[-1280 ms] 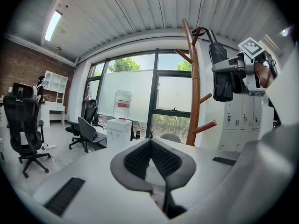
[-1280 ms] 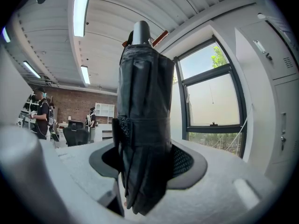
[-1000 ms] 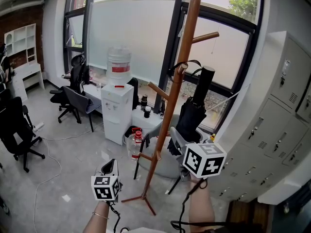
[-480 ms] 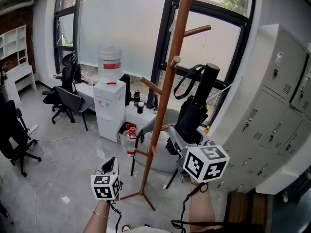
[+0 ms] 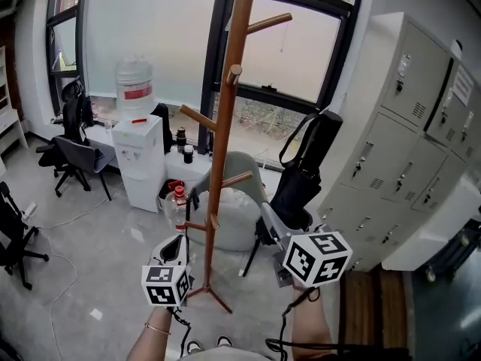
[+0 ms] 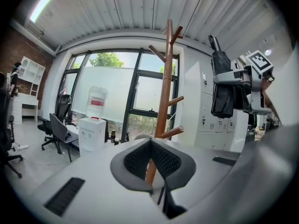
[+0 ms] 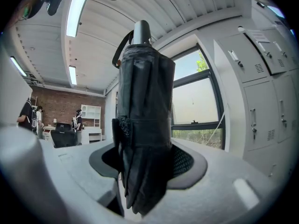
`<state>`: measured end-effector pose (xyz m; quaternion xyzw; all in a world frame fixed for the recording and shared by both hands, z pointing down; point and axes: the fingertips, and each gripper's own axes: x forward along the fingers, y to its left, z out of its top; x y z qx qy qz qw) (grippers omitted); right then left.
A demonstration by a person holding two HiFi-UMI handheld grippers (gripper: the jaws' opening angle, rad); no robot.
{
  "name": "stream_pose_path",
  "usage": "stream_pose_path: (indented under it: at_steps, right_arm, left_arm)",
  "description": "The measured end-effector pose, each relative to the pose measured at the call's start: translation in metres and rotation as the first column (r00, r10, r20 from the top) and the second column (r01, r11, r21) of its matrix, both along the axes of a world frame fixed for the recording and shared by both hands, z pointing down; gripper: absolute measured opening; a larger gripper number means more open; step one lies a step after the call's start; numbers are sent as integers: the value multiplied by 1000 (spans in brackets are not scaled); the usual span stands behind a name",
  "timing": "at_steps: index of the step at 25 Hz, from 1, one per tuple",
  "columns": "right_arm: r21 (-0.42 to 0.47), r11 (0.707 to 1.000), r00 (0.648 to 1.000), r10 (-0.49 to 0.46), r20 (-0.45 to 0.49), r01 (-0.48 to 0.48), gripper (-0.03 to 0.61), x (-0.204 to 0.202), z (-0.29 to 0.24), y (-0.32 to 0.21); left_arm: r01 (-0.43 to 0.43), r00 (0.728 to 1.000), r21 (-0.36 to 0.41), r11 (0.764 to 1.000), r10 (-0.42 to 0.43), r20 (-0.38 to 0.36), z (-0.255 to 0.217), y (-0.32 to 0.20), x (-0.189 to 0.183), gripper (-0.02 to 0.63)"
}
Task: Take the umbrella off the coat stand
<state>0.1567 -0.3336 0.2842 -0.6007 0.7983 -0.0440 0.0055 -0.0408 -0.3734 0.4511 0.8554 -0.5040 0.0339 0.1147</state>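
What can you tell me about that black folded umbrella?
The black folded fabric umbrella is closed, its folds wrapped by a band. It stands nearly upright with its black cylindrical handle on top and a thin loop strap hanging free. The right claw clamps its lower folds from both sides. It hangs apart from the tall brown wooden coat stand, to that stand's right in the head view.

The left gripper [image 6: 150, 144] has its jaws closed tip to tip, with nothing between them. Beyond them rises the wooden coat stand [image 6: 164, 97]. To its right, clear of the stand, the right gripper [image 6: 227, 77] clasps a folded black umbrella [image 6: 221, 92], held upright. A water dispenser [image 6: 91, 133] stands by the window [image 6: 117, 90].
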Motion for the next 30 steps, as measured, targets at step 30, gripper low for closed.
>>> stream_pose_path:
  at_steps: [30]
  right_arm:
    - [-119,938,944,329,2,-327,242,74,164,44]
  left_arm:
    - [-180,981,-53,982,183,63,47,-6,90,5]
